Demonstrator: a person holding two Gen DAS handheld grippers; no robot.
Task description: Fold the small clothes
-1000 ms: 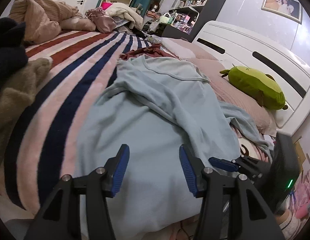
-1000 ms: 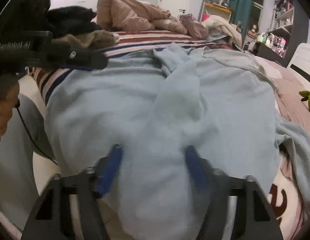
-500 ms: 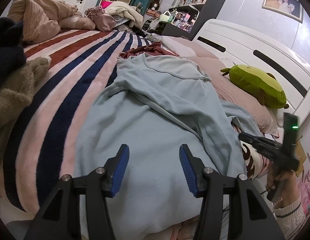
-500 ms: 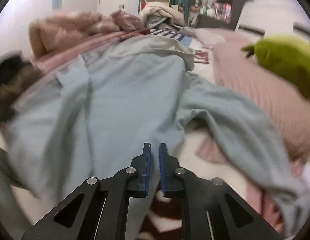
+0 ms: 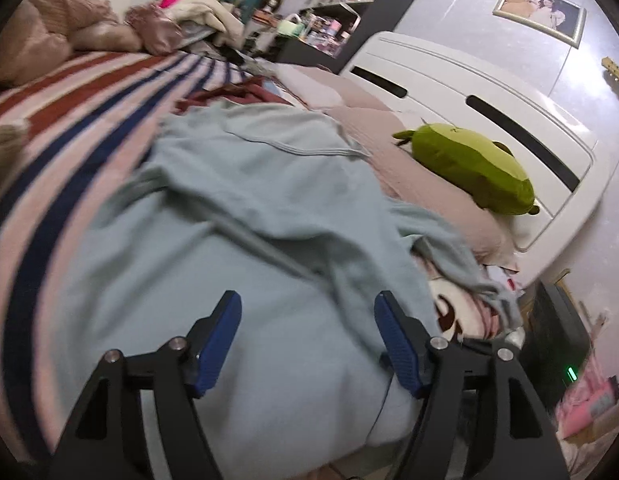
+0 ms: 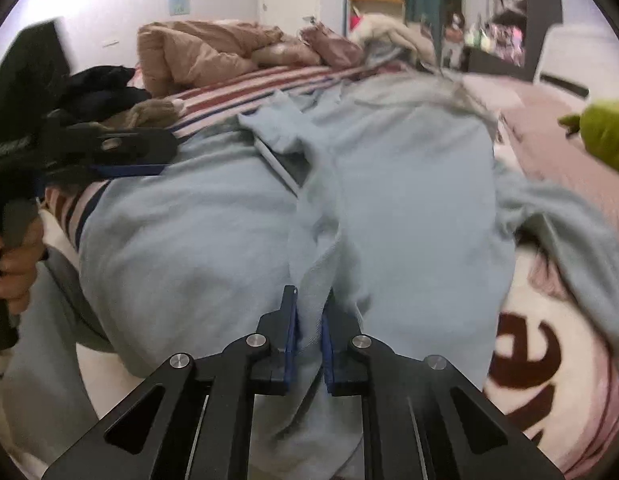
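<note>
Pinching now: right gripper (image 6: 309,312), empty and apart a second ago, has its fingers clamped on a ridge of the light-blue sweatshirt (image 5: 237,216) spread on the bed (image 5: 69,112). Left gripper (image 5: 307,320) is opening wide, nothing between. Fold likely begins here.

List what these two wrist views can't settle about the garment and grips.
- Light blue long-sleeved top: near hem cut off by the bottom edge, left wrist view.
- Right gripper: shut on a fold of it; layers pinched hidden by the blue pads.
- Left gripper: jaws opening, nothing between them; contact with cloth below unclear.
- Green plush toy: blurred, cropped, right wrist view.
</note>
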